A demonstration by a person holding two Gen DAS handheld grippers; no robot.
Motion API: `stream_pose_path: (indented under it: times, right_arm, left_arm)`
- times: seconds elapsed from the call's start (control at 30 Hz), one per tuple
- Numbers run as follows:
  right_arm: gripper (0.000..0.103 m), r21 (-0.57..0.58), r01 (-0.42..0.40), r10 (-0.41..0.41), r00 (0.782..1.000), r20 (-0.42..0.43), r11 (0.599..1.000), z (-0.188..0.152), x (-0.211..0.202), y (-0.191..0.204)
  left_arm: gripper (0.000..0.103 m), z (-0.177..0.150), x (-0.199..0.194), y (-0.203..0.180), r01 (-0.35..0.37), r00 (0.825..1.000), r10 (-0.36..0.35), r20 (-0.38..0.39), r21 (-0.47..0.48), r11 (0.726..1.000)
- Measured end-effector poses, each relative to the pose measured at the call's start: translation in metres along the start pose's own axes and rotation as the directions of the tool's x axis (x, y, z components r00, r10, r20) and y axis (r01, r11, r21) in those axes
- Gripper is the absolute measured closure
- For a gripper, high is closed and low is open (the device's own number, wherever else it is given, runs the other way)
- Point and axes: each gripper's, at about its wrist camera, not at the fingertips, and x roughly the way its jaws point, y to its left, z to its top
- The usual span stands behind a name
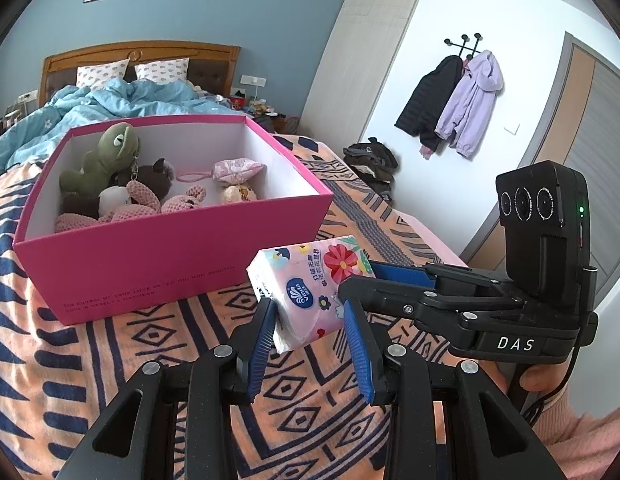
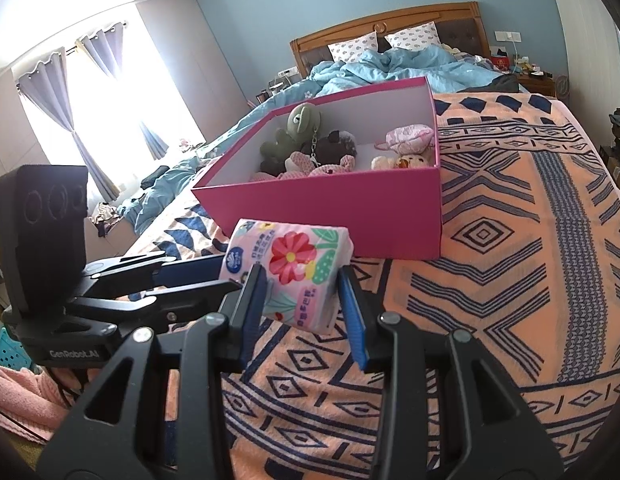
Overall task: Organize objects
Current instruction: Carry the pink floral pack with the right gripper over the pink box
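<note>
A pink flowered tissue pack [image 1: 310, 288] is held above the patterned bedspread, in front of the pink box [image 1: 157, 268]. My left gripper [image 1: 310, 320] has its blue pads [image 1: 261, 344] on the pack's near end. My right gripper [image 2: 299, 296] also closes on the same pack [image 2: 297, 268] from the other side; it shows in the left wrist view [image 1: 390, 280] at the pack's right. The pink box [image 2: 330, 216] is open and holds several plush toys, among them a green frog [image 1: 105, 156] and a pink pouch [image 1: 237, 170].
The orange and navy patterned blanket [image 2: 510, 280] covers the bed around the box. A blue duvet [image 1: 89, 108] and pillows lie behind it by the wooden headboard. Coats [image 1: 450, 100] hang on the right wall. A window with curtains [image 2: 89, 112] is left of the bed.
</note>
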Motion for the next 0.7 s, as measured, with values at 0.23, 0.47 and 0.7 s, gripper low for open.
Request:
stream_pose_path:
  times: [0.23, 0.47, 0.7]
  right_arm:
    - [0.063, -0.007, 0.001, -0.001, 1.0, 0.008, 1.0, 0.004, -0.002, 0.001]
    - [0.062, -0.017, 0.002, -0.002, 1.0, 0.014, 1.0, 0.007, -0.002, 0.003]
    - [0.062, -0.024, 0.002, -0.002, 1.0, 0.023, 1.0, 0.012, -0.003, 0.004]
  left_arm:
    - [0.068, 0.003, -0.001, 0.0, 0.0, 1.0, 0.0, 0.007, 0.004, 1.0]
    - [0.068, 0.007, -0.002, 0.001, -0.007, 1.0, 0.007, 0.016, 0.01, 1.0]
    - [0.068, 0.011, -0.003, 0.002, -0.012, 1.0, 0.012, 0.025, 0.015, 1.0]
